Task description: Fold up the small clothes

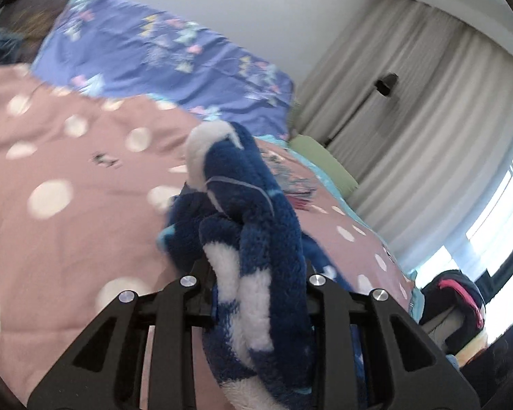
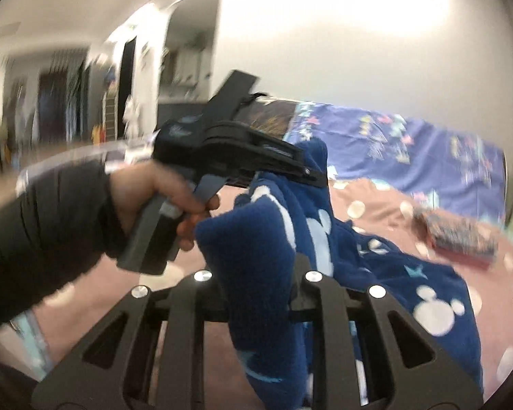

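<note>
No container is seen holding anything; a dark bag at four o'clock in the left wrist view is too blurred for its contents to be told. A blue fleece garment with white and pale-blue shapes is held up off the bed between both grippers. The jaws of the left gripper are drawn in and pinched on a bunched fold of the garment, which rises toward twelve o'clock from between them. In the right wrist view the right gripper is seen with its jaws likewise closed onto a thick fold of the garment, the rest of which trails to five o'clock onto the pink dotted bedcover. The left gripper is seen there at ten o'clock, gripped by a hand in a dark sleeve, its tip clamped on the garment's upper edge. A small folded pile lies on the bed at three o'clock, well apart. A purple patterned sheet lies across the bed's far side below a white wall. Open bedcover is left from eight to ten o'clock in the left view; curtains stand at two o'clock.
</note>
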{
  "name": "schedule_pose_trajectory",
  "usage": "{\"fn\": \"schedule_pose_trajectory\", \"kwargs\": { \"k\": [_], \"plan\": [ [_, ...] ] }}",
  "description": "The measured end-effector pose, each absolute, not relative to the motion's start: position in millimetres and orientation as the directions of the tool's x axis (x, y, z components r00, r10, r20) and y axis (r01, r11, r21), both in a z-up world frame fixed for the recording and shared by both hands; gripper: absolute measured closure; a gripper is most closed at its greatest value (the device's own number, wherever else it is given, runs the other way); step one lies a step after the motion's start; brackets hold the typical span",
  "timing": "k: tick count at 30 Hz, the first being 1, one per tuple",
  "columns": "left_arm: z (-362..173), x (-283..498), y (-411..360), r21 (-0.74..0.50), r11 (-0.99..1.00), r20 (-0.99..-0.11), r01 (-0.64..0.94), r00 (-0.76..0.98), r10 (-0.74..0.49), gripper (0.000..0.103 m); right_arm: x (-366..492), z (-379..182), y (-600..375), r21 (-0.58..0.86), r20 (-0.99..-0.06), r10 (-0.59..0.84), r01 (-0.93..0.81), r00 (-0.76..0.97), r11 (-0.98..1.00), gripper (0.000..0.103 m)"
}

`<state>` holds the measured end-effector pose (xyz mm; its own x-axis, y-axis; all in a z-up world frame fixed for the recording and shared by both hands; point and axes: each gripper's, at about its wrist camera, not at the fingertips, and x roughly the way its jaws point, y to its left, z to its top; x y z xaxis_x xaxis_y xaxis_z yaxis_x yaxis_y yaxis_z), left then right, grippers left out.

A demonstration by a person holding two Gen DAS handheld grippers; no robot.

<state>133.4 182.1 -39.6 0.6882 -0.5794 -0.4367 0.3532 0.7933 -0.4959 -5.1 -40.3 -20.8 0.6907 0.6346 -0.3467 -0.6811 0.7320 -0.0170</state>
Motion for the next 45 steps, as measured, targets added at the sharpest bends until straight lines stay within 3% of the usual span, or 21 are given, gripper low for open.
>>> {"fn": "schedule_pose_trajectory", "kwargs": {
  "k": [6,12,18,21,24,30,34,38,45],
  "plan": [
    [-18.9,163.8,84.3,-0.399,0.824,-0.509,0.402,0.651,-0.563,0.074,44.6,-13.1,-163.7,0.335,-0.334,0.674,-0.586,0.659,0.738,0.084],
    [-40.1,202.3,-27.0,-0.314,0.84,-0.621,0.442,0.574,-0.534,0.073,73.2,-43.4,-266.1,0.548,-0.336,0.653,-0.423,0.679,0.722,0.085],
    [-100.5,234.5,-114.9,-0.059,0.904,-0.783,0.423,0.543,-0.305,0.054,83.7,-116.3,-327.8,0.711,-0.426,0.652,-0.214,0.627,0.67,0.085],
    [-115.9,235.1,-132.8,0.028,0.899,-0.815,0.437,0.53,-0.233,0.044,86.6,-153.5,-348.7,0.817,-0.41,0.706,-0.113,0.578,0.566,0.085],
    [-109.5,230.9,-136.5,0.077,0.89,-0.81,0.45,0.549,-0.207,0.04,82.1,-158.5,-354.1,0.845,-0.376,0.734,-0.117,0.566,0.522,0.085],
    [-58.5,203.9,-110.2,0.019,0.884,-0.736,0.468,0.604,-0.304,0.034,83.3,-156.3,-356.6,0.872,-0.32,0.775,-0.15,0.545,0.465,0.085],
    [-44.1,188.8,-85.4,0.141,0.891,-0.695,0.432,0.684,-0.222,0.033,84.1,-149.6,-354.1,0.899,-0.28,0.805,-0.15,0.523,0.41,0.085],
    [-79.4,191.4,-68.7,0.195,0.886,-0.762,0.42,0.634,-0.133,0.033,81.5,-144.4,-351.2,0.911,-0.237,0.832,-0.183,0.502,0.37,0.085],
    [-109.4,194.4,-89.6,0.219,0.867,-0.772,0.448,0.623,-0.126,0.032,68.9,-156.7,-359.0,0.809,-0.437,0.698,-0.091,0.567,0.581,0.081]
  ]
}}
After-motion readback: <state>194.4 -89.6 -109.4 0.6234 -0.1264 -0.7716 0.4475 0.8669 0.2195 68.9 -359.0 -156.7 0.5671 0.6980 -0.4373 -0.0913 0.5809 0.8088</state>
